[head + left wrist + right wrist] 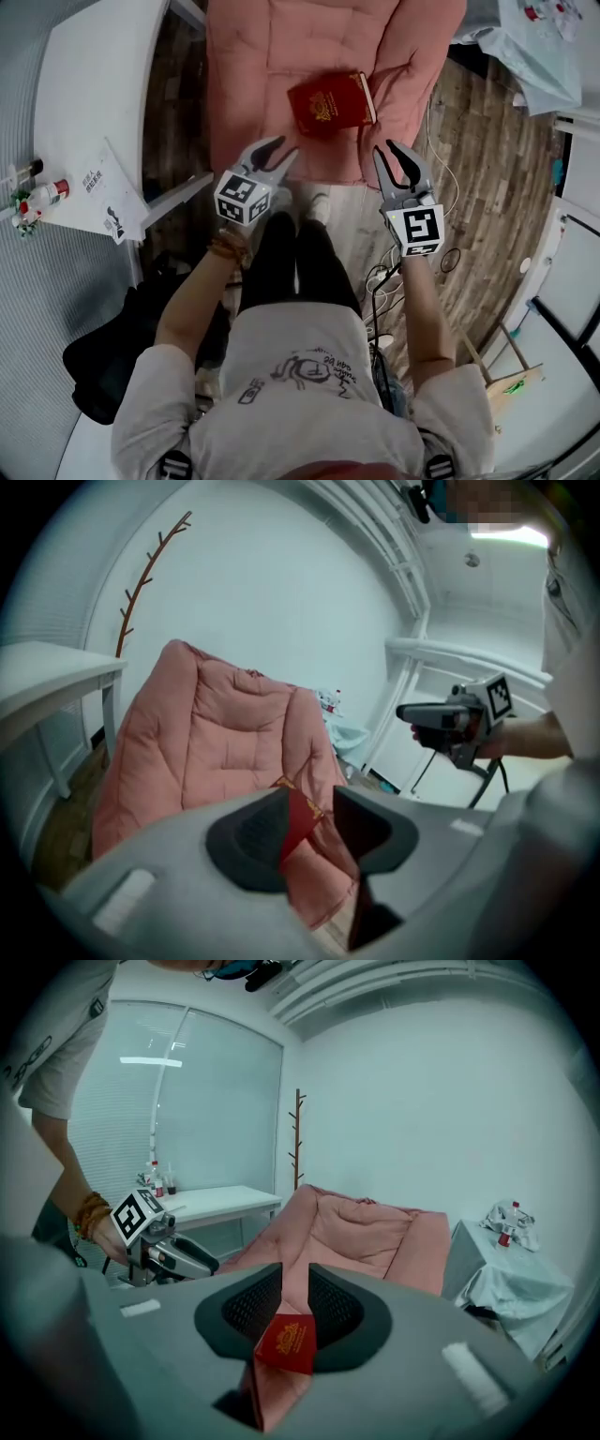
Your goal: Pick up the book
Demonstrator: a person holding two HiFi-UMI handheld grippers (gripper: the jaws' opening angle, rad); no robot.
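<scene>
A dark red book [330, 101] with a gold emblem lies flat on the seat of a pink padded chair [281, 56]. My left gripper [277, 155] hangs just short of the chair's front edge, below and left of the book, jaws apart and empty. My right gripper [401, 161] sits at the book's lower right, also open and empty. In the left gripper view the book [302, 816] shows through the gap in the jaws, farther off. The right gripper view has the book [286, 1342] lying ahead, low between its jaws.
A white desk [94, 84] stands at the left with small bottles [42, 195] and papers [108, 202]. A black bag [112, 347] lies on the floor by my left leg. Cables [441, 150] trail over the wooden floor. A cloth-covered side table [544, 47] is at the right.
</scene>
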